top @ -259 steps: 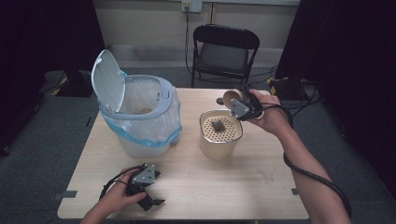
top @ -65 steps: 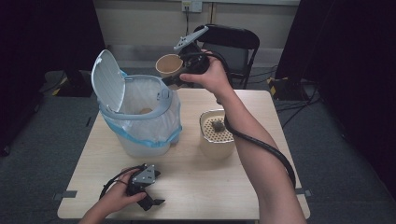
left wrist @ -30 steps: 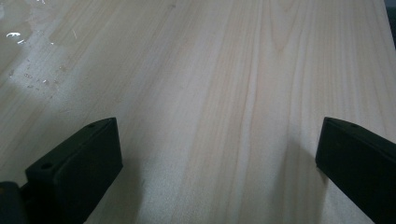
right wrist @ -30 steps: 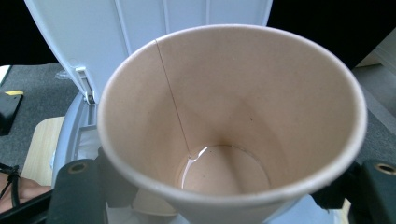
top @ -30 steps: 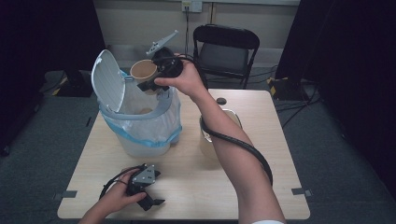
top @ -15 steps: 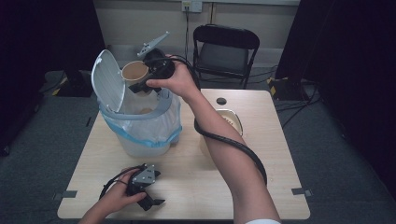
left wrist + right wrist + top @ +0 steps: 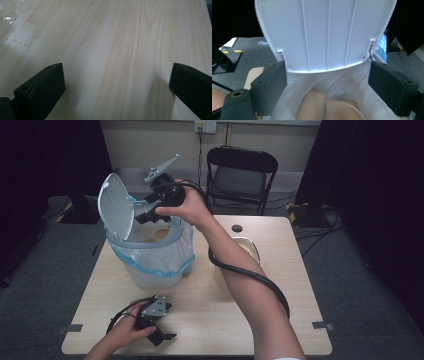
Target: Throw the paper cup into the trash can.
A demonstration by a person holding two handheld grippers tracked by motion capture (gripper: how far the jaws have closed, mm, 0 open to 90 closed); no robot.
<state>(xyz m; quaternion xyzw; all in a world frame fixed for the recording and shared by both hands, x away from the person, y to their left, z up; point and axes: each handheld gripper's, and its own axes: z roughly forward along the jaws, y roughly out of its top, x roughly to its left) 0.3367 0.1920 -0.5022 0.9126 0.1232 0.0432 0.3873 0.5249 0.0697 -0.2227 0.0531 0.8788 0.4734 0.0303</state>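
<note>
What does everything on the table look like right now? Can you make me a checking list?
Surface: pale wooden table, bare where the left tool rests.
Job's things: white bin with a plastic liner, lid standing open; brown paper cups lie inside. A cream container stands beside it, partly behind the forearm.
Clutter: small dark round thing near the far edge.
Tools: right tool is over the bin mouth, its jaws have just been opening, nothing between them. Left tool lies on the table, jaws wide apart.
Cables: black cable trails along the right forearm.
Surroundings: black folding chair, grey floor, dark curtains.
</note>
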